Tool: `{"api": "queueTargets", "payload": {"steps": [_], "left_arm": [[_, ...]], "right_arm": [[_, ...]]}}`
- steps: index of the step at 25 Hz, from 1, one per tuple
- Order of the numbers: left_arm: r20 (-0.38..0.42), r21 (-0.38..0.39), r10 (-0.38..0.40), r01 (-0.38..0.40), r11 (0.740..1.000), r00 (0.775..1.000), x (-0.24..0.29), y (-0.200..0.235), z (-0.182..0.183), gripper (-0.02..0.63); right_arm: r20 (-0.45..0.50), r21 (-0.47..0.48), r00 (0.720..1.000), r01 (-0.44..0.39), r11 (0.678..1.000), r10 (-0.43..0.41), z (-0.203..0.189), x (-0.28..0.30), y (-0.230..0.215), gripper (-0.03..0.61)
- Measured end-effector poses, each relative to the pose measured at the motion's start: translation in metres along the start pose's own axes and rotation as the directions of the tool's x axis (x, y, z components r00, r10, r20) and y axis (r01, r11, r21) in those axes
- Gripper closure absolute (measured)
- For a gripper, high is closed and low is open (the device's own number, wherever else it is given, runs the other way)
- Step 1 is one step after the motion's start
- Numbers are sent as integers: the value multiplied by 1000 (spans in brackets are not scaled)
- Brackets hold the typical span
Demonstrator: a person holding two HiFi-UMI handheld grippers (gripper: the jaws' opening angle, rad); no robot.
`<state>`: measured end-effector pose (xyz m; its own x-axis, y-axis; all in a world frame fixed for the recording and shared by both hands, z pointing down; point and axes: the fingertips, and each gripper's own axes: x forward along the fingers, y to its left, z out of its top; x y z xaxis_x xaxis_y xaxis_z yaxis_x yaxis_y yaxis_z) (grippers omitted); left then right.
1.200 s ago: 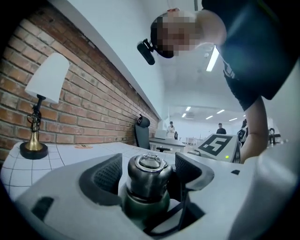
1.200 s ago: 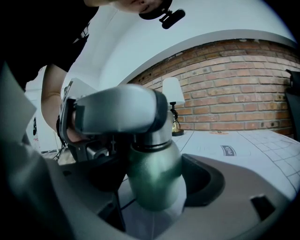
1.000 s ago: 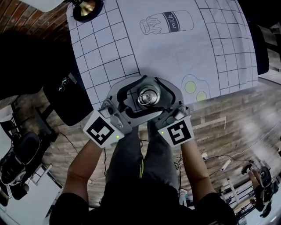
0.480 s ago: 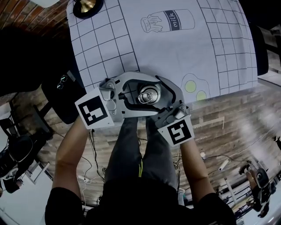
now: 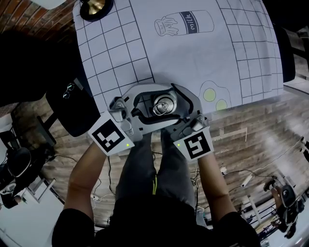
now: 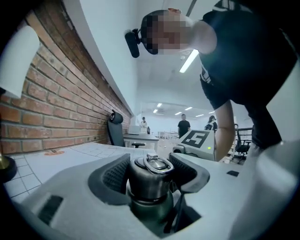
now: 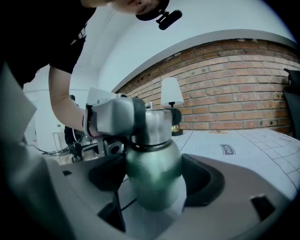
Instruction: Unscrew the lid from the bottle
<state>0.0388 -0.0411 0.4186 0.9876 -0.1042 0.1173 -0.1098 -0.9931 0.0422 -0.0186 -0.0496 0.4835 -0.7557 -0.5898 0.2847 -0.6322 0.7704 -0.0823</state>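
Observation:
A green metal bottle (image 7: 154, 176) with a steel lid (image 6: 149, 180) and a ring on top is held over the table's near edge. My right gripper (image 7: 154, 183) is shut on the bottle's body, its pads against both sides. My left gripper (image 6: 152, 174) reaches in from the left at lid height. Its jaws are closing with the lid between them, and the pads stand close beside the lid without clearly pressing it. In the head view both grippers, left (image 5: 159, 102) and right (image 5: 170, 111), ring the lid (image 5: 163, 104).
A white gridded tablecloth (image 5: 120, 53) with a milk bottle drawing (image 5: 183, 23) covers the table beyond. A brass lamp base (image 5: 95, 8) stands at the far left corner. A black chair (image 5: 72, 108) is at the left; wooden floor with cables lies below.
The left gripper's rear end swung up and to the left, then part of the way back, while its jaws narrowed round the lid. The right gripper and the bottle stayed put.

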Motion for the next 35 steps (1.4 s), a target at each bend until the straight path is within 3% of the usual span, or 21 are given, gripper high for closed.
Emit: {"api": "queueTargets", "payload": {"steps": [3, 7, 10, 12, 20, 22, 27, 30, 35], "left_arm": [[11, -36, 173, -173, 984, 985, -1, 7, -1, 341], [12, -43, 394, -393, 919, 919, -3, 15, -2, 348], [23, -30, 478, -478, 878, 878, -5, 18, -1, 350], [24, -21, 482, -481, 876, 876, -5, 18, -1, 350], [19, -25, 361, -360, 932, 932, -2, 12, -3, 333], [17, -47, 294, -293, 955, 956, -1, 8, -5, 272], [6, -122, 64, -63, 991, 998, -9, 2, -10, 265], [1, -39, -88, 88, 995, 996, -8, -1, -2, 265], [-17, 26, -258, 259, 966, 966, 0, -5, 6, 265]], "right_arm": [[7, 4, 1000, 5, 1000, -5, 1, 0, 0, 230], [12, 21, 1000, 16, 1000, -16, 0, 0, -1, 230], [8, 19, 1000, 14, 1000, -14, 0, 0, 0, 230], [4, 19, 1000, 12, 1000, -12, -1, 0, 0, 230], [8, 20, 1000, 11, 1000, -11, -1, 1, 0, 230], [6, 19, 1000, 8, 1000, -8, -1, 1, 0, 230], [13, 16, 1000, 8, 1000, -8, 0, 0, 0, 230], [14, 16, 1000, 8, 1000, -8, 0, 0, 0, 230], [4, 20, 1000, 7, 1000, -7, -1, 0, 0, 230]]}}
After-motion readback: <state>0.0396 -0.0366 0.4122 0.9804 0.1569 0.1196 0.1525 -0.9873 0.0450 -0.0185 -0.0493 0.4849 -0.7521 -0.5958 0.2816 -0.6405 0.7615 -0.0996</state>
